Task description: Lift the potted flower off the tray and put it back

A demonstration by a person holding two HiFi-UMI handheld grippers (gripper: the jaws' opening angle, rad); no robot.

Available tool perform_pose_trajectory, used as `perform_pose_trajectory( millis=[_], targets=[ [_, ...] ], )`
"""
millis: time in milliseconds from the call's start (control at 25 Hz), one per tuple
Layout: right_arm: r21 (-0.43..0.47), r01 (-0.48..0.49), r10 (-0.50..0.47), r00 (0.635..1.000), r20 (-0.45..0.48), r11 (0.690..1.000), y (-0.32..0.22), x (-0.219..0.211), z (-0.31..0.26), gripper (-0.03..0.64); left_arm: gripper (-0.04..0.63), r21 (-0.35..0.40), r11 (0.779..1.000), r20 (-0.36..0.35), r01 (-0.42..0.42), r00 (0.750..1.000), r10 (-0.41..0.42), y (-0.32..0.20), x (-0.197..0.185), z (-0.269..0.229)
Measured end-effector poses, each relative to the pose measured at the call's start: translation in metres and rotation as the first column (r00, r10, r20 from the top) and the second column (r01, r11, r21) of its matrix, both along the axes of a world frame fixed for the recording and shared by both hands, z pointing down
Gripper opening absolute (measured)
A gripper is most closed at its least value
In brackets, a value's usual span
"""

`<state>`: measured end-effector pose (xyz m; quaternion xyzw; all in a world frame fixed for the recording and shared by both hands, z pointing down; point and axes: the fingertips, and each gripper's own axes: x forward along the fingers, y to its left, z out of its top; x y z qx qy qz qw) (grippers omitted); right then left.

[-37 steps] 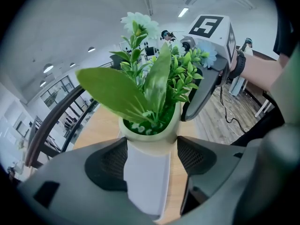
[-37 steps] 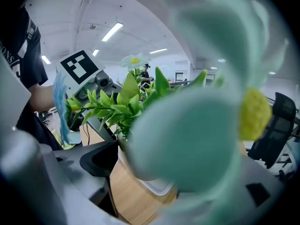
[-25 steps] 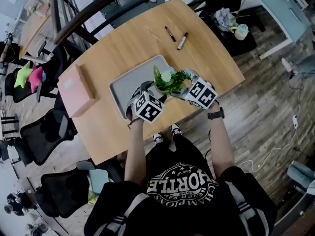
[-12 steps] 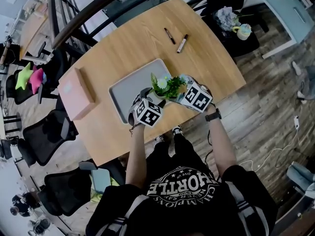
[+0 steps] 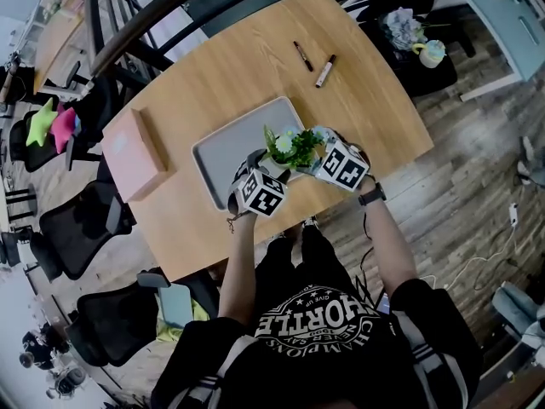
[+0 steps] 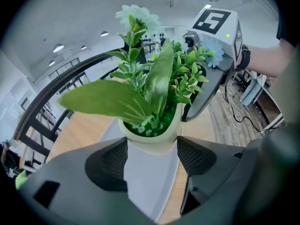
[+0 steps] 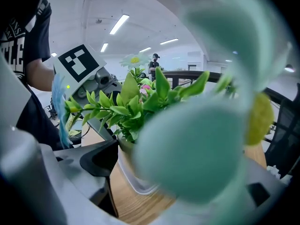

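Observation:
The potted flower, a pale pot of green leaves and light blossoms, is held between both grippers over the near right corner of the grey tray. My left gripper grips it from the left. In the left gripper view its two dark pads press the pot on either side, with the tray below. My right gripper holds the pot from the right. In the right gripper view one pad lies against the pot, and a blurred blossom hides the other jaw.
The tray lies on a wooden table whose near edge is just below the grippers. Two markers lie at the far side and a pink box at the left. Black office chairs stand left of the table.
The pot and both grippers have come down a little over the tray's near right corner. Both grips are unchanged. The head view has shifted slightly.

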<state>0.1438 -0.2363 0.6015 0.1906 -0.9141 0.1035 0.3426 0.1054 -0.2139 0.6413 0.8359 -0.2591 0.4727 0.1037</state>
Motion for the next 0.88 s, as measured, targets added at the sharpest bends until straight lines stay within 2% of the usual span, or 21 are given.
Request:
perform_pose_trajectory(
  millis=[440, 880],
  targets=[
    [0.017, 0.040, -0.040, 0.999, -0.018, 0.999, -0.004, -0.011, 0.018, 0.413, 0.345, 0.010, 0.999, -0.010, 0.049, 0.999, -0.049, -0.002, -0.010, 0.020],
    [0.023, 0.037, -0.036, 0.999, -0.026, 0.999, -0.005, -0.017, 0.040, 0.413, 0.345, 0.029, 0.998, -0.010, 0.052, 0.999, -0.052, -0.004, -0.015, 0.042]
  ],
)
